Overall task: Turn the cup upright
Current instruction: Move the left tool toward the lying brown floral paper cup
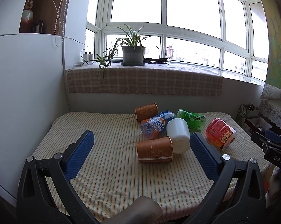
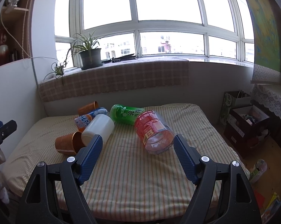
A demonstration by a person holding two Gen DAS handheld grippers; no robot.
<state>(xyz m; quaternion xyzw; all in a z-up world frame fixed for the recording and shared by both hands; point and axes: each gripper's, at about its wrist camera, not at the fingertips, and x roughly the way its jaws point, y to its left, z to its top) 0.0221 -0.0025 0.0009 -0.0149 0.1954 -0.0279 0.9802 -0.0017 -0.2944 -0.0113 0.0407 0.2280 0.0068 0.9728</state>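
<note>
Several cups lie on their sides on a striped mattress (image 1: pixel 112 168). A near orange paper cup (image 1: pixel 154 151) lies in front of a white plastic cup (image 1: pixel 178 135); both also show in the right wrist view, the orange cup (image 2: pixel 69 142) and the white cup (image 2: pixel 99 127). A second orange cup (image 1: pixel 147 111) lies at the back. A blue-orange cup (image 1: pixel 155 124), a green cup (image 1: pixel 191 118) and a red cup (image 2: pixel 154 132) lie among them. My left gripper (image 1: pixel 141 154) is open, just before the near orange cup. My right gripper (image 2: pixel 137 153) is open, just before the red cup.
A windowsill with a checked cloth (image 1: pixel 144 80) and a potted plant (image 1: pixel 133 55) runs behind the mattress. A white wall panel (image 1: pixel 26 102) stands at the left. Boxes and bags (image 2: pixel 247 119) stand on the floor at the right.
</note>
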